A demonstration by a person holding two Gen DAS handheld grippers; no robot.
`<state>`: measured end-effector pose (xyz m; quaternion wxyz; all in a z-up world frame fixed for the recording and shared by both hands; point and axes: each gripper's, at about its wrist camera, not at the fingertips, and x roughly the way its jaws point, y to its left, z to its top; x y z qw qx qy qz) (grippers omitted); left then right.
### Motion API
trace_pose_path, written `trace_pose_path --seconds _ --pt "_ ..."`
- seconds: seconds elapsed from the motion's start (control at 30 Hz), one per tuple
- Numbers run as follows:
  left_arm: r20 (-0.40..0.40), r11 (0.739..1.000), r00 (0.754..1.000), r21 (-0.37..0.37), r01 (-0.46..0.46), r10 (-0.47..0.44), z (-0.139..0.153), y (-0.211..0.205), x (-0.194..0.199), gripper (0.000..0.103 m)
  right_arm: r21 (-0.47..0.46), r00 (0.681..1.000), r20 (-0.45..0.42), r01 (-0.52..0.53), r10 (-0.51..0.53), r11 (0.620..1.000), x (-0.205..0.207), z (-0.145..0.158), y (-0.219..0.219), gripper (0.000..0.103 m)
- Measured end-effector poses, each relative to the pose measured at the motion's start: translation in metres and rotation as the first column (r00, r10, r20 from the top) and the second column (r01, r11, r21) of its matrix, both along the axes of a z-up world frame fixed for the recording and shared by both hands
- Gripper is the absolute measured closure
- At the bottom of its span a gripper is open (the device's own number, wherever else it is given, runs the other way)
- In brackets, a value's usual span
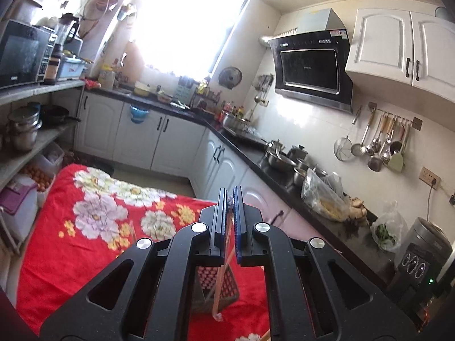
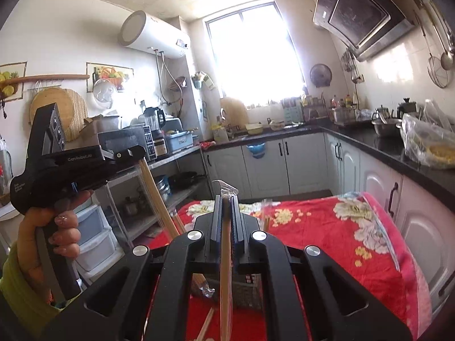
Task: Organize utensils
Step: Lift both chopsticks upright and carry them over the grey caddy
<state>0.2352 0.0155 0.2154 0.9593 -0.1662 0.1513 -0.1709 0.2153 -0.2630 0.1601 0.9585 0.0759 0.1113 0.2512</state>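
My left gripper [image 1: 230,196] is shut on a plastic-wrapped pair of wooden chopsticks [image 1: 219,295] that hangs down over a woven basket [image 1: 229,289] on the red floral blanket [image 1: 85,250]. In the right wrist view the left gripper [image 2: 136,152] is raised at the left in a person's hand [image 2: 61,227], its chopsticks [image 2: 159,196] slanting down towards the table. My right gripper [image 2: 226,199] is shut on another wrapped pair of chopsticks [image 2: 225,255] that stands nearly upright between its fingers. The basket [image 2: 247,292] lies just beneath it.
More loose chopsticks [image 2: 206,326] lie on the blanket near the basket. A black counter [image 1: 327,221] with pots and plastic bags runs along the right. Open shelves [image 1: 34,142] with a microwave and pans stand at the left. White cabinets and a bright window lie beyond the table.
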Motion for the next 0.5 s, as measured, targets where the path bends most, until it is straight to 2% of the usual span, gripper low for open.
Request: trace_pose_path --seconds 0.23,0.5 --pt "0.041 0.998 0.998 0.032 -0.051 0.049 0.009 0.000 0.012 0.101 0.026 0.998 0.054 0.022 -0.024 0.999 0.014 0.022 0.001 0.097" --pt "0.036 0.993 0.994 0.062 -0.103 0.101 -0.005 -0.004 0.030 0.101 0.029 0.990 0.136 0.041 -0.044 0.999 0.030 0.043 0.011 0.097"
